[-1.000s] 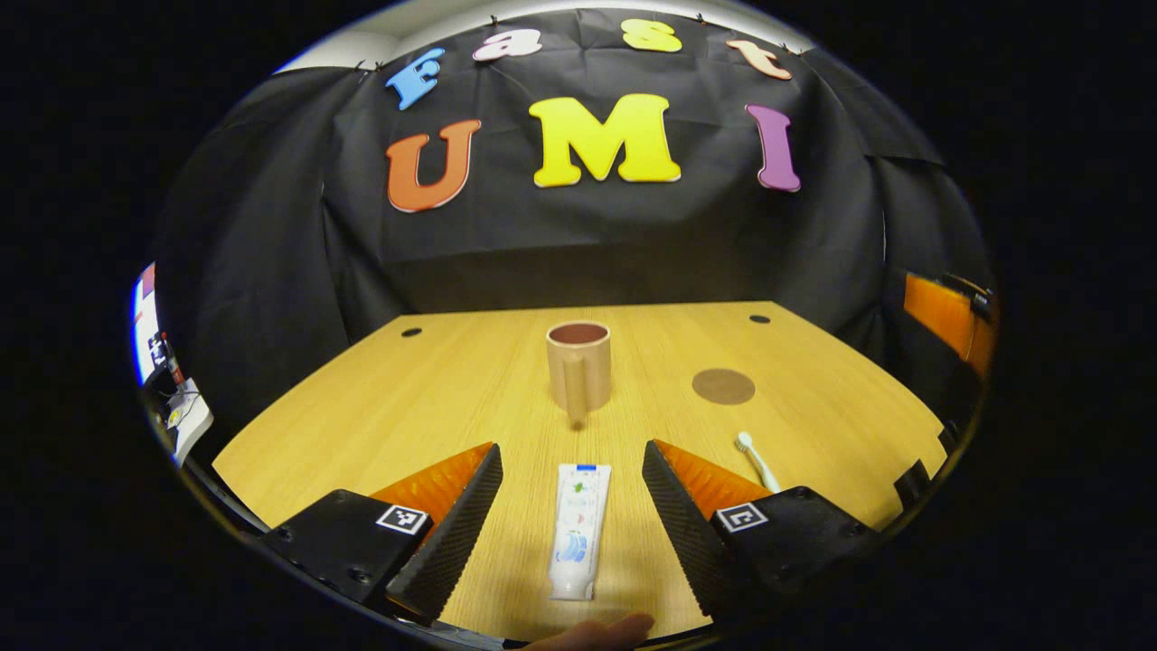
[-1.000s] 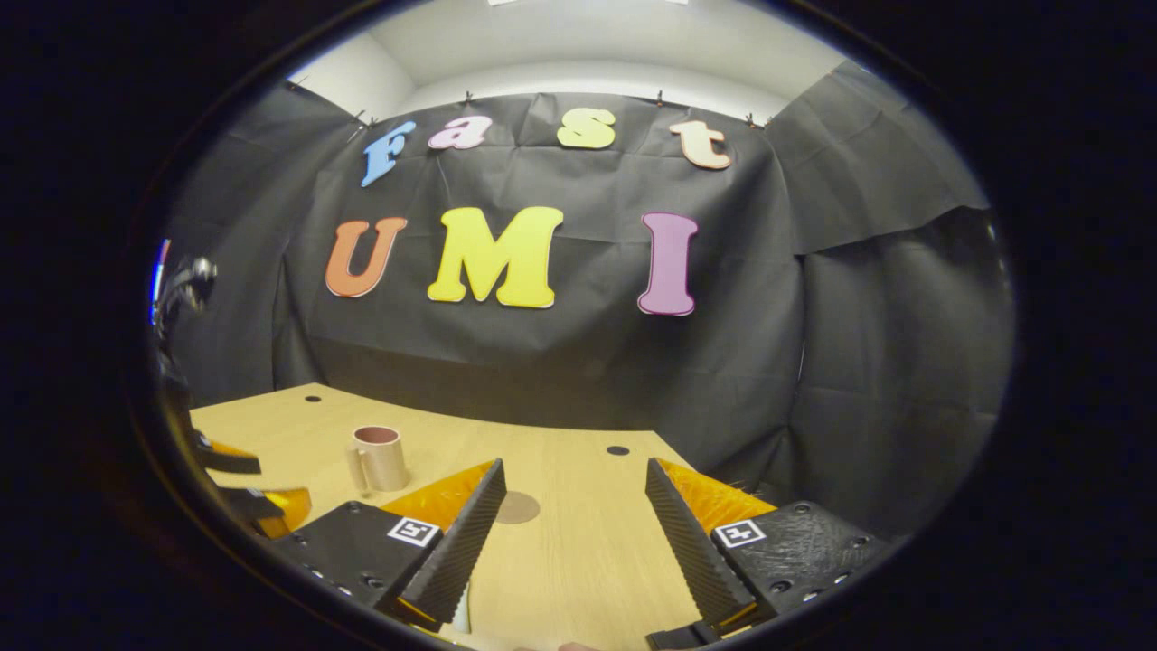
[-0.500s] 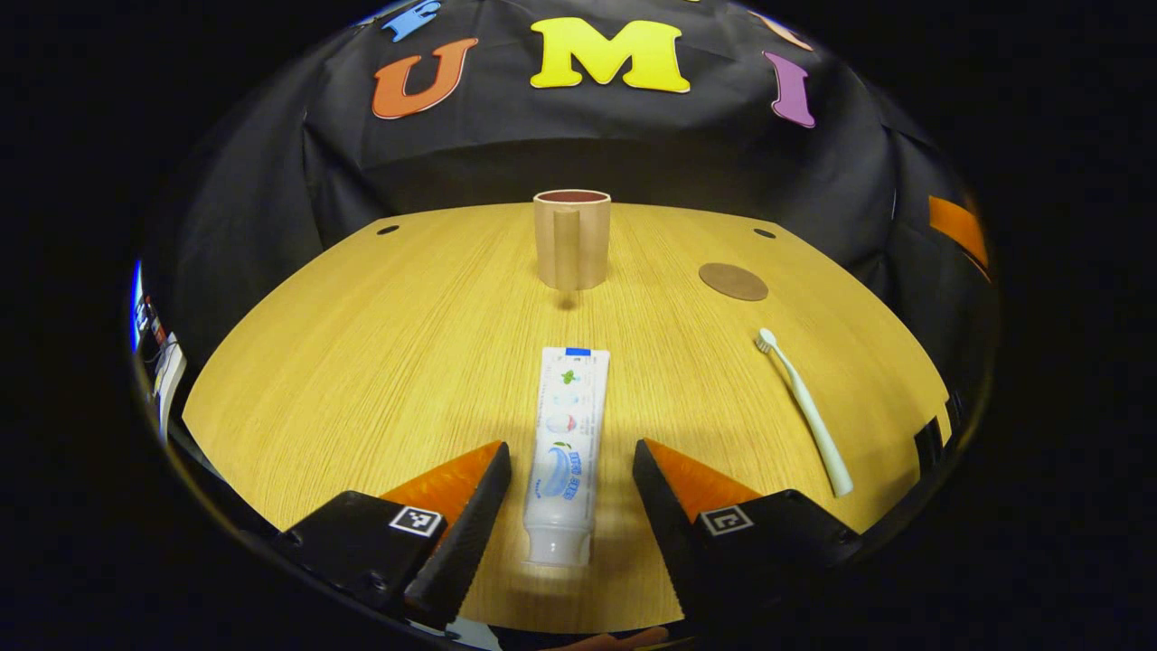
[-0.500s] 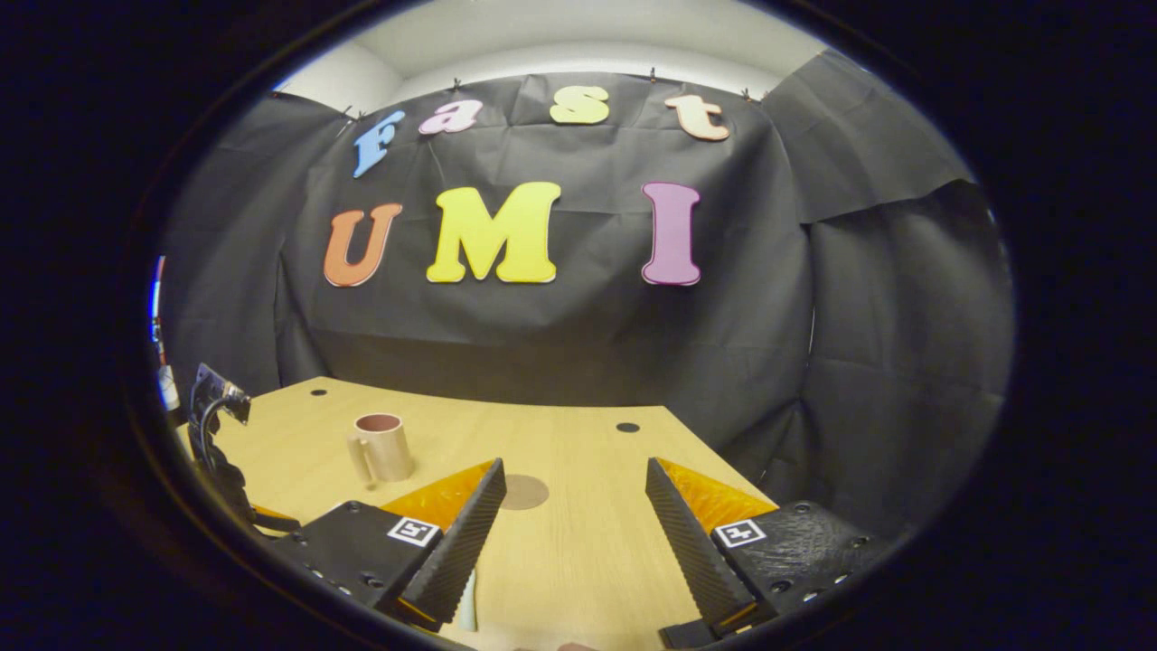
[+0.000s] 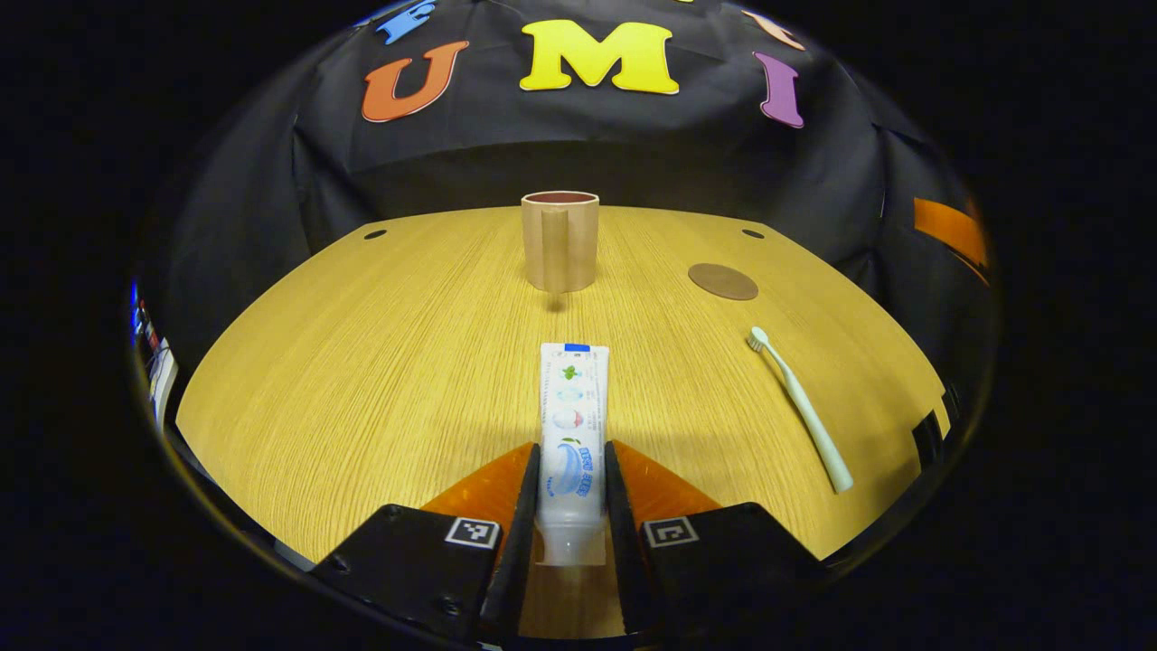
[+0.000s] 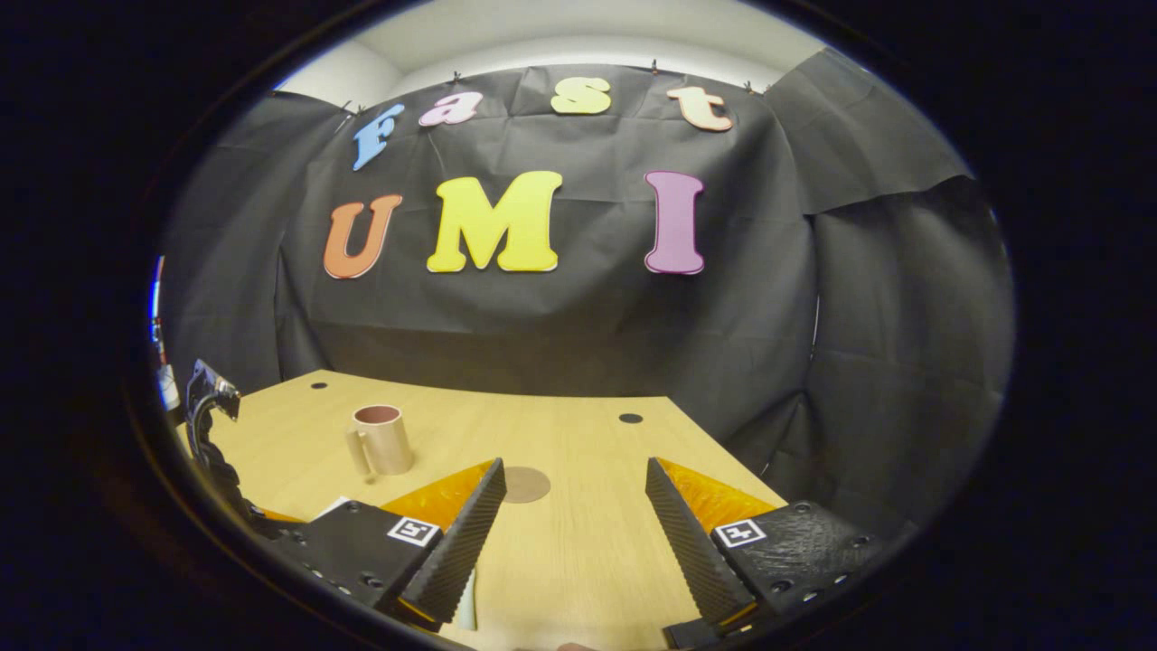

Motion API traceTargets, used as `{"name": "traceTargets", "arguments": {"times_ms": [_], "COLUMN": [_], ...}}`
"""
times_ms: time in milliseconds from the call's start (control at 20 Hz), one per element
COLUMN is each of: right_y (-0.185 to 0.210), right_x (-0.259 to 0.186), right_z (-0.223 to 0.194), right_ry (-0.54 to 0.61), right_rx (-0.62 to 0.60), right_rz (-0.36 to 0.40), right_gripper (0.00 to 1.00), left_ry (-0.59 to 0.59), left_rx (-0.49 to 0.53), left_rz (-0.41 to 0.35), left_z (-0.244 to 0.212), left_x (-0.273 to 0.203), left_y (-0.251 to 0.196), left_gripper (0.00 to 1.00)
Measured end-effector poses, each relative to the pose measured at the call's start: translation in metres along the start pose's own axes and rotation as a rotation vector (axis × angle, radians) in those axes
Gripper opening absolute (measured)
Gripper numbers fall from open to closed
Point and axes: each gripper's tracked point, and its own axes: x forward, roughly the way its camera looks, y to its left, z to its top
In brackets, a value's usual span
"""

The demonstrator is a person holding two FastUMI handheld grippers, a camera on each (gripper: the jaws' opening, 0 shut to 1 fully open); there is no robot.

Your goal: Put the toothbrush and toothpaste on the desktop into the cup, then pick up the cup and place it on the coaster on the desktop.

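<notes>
Toothpaste (image 5: 571, 434) lies flat on the desk (image 5: 362, 380), its cap end pinched by the left gripper (image 5: 569, 506); likely soft and light, best held near the stiffer cap. Right gripper (image 6: 569, 524) gapes wide.

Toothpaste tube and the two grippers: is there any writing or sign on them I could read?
toothpaste: coloured printing, too blurred to read.
left gripper: square black-and-white markers, patterns, no words.
right gripper: the same kind of markers, no words.
Nothing quotable.

Black cloth wall (image 6: 560, 325), wooden desktop (image 5: 380, 362)
</notes>
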Motion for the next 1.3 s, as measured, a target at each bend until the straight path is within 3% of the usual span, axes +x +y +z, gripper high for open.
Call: {"name": "traceTargets", "arguments": {"times_ms": [50, 150, 300, 600, 650, 700, 900, 1050, 1300], "right_y": [0.004, 0.015, 0.028, 0.043, 0.046, 0.05, 0.067, 0.075, 0.093], "right_x": [0.001, 0.006, 0.014, 0.036, 0.039, 0.041, 0.042, 0.042, 0.04], "right_z": [-0.001, -0.007, -0.027, -0.076, -0.082, -0.089, -0.122, -0.138, -0.161], "right_ry": [0.004, 0.018, 0.07, 0.211, 0.229, 0.247, 0.343, 0.383, 0.462], "right_rx": [0.008, 0.024, 0.003, -0.017, -0.017, -0.021, -0.016, -0.022, -0.014], "right_rz": [0.021, 0.067, 0.1, 0.096, 0.096, 0.102, 0.134, 0.135, 0.164], "right_gripper": [0.94, 0.94, 0.95, 0.95, 0.95, 0.95, 0.95, 0.96, 0.95], "left_ry": [-0.003, -0.019, -0.111, -0.314, -0.346, -0.378, -0.494, -0.548, -0.533], "left_rx": [-0.003, -0.016, -0.013, -0.043, -0.055, -0.066, -0.106, -0.085, -0.089], "left_rz": [-0.007, -0.034, -0.009, -0.002, -0.004, -0.007, -0.035, -0.028, -0.021], "left_z": [0.0, 0.006, 0.031, 0.104, 0.118, 0.132, 0.18, 0.191, 0.183], "left_x": [0.0, -0.004, -0.017, -0.055, -0.06, -0.065, -0.089, -0.099, -0.096], "left_y": [-0.002, -0.009, -0.007, -0.01, -0.009, -0.011, -0.019, -0.018, -0.014], "left_gripper": [0.43, 0.42, 0.41, 0.41, 0.46, 0.41, 0.4, 0.4, 0.41]}}
